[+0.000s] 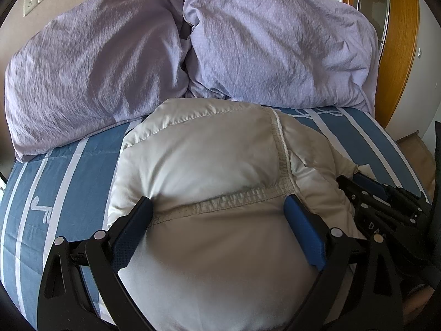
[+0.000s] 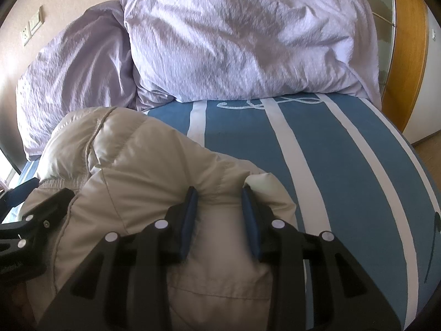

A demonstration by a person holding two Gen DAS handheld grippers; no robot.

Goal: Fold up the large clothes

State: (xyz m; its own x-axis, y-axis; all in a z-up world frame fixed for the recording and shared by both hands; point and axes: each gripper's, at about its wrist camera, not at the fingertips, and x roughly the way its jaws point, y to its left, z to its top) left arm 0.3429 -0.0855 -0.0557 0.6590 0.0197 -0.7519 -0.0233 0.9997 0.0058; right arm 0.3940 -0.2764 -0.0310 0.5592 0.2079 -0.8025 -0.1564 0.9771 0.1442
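Observation:
A puffy off-white down jacket [image 1: 206, 151] lies bunched on the blue striped bed sheet [image 1: 55, 179]. In the left wrist view my left gripper [image 1: 217, 201] stands wide around a thick roll of it. Both blue pads press into the fabric by a gathered seam. In the right wrist view my right gripper [image 2: 220, 193] is narrowly shut on a puckered fold at the right edge of the jacket [image 2: 137, 165]. The two grippers sit side by side. The right gripper [image 1: 386, 201] shows at the left view's right edge, and the left gripper [image 2: 41, 215] at the right view's left edge.
Two crumpled lilac bedding heaps [image 1: 261, 41] [image 1: 82, 69] fill the head of the bed, just behind the jacket. The striped sheet [image 2: 330, 165] stretches to the right. A wooden door frame [image 1: 402, 55] and floor lie past the bed's right edge. Wall sockets [image 1: 29, 2] are top left.

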